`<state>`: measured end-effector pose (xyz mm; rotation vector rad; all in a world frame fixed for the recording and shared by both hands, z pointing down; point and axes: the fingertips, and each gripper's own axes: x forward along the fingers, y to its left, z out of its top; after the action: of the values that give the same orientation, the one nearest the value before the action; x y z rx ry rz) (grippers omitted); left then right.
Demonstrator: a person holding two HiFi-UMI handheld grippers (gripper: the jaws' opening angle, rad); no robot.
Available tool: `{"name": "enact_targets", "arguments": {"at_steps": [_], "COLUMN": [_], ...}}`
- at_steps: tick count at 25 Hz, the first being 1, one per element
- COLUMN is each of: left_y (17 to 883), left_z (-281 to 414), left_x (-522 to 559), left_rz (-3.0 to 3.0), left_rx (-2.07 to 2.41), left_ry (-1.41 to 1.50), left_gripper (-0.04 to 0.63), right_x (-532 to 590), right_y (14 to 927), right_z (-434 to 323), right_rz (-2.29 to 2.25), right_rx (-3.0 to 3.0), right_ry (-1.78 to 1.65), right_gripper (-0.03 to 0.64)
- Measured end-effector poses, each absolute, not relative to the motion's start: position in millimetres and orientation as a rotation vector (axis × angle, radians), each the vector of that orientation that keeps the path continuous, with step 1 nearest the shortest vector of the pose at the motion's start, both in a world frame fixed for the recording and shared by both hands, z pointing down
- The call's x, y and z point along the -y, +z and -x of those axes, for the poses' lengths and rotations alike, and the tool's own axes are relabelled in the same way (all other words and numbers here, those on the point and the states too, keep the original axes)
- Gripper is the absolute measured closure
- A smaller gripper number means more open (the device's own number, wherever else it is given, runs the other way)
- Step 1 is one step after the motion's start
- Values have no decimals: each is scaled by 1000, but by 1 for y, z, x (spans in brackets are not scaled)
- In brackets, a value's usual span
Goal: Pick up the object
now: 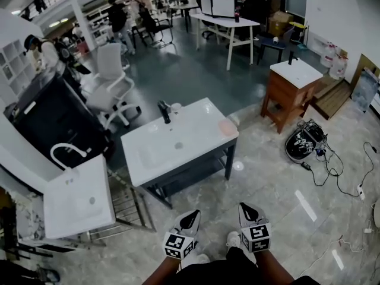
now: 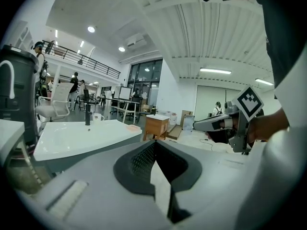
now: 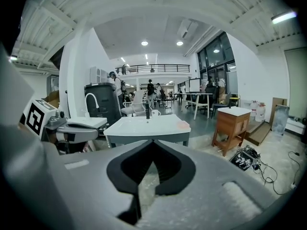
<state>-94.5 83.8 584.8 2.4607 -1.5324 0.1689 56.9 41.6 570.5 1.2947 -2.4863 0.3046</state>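
Table (image 1: 199,132): white top with a sink in it, well apart from both grippers.
Left gripper (image 1: 190,218): jaws closed together, nothing between them.
Pink object (image 1: 227,127): lies flat on the right corner of the table, nothing touching it.
Right gripper (image 1: 249,211): jaws closed together, empty.

The head camera looked steeply down from above onto the white basin tabletop (image 1: 178,141), well ahead of it. The cameras on the left tongs (image 1: 191,218) and right tongs (image 1: 248,211) sat low and faced forward, sharing that tabletop. Each glimpsed the other tongs at its side.
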Motion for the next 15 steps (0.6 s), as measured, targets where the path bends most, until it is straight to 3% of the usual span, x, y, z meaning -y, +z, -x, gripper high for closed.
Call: {"name": "enact_targets", "arguments": {"at_steps": [15], "left_y": [568], "left_z": [31], "left_x": [16], "left_rz": [-2421], "left_rx": [1641], "left_ry": [158], "left_gripper": [577], "right_x": [69], "right_y": [563], "right_z": [-123], "right_rz": [-1200], "right_rx": [2546], "right_ry": [272], "right_gripper": [614]}}
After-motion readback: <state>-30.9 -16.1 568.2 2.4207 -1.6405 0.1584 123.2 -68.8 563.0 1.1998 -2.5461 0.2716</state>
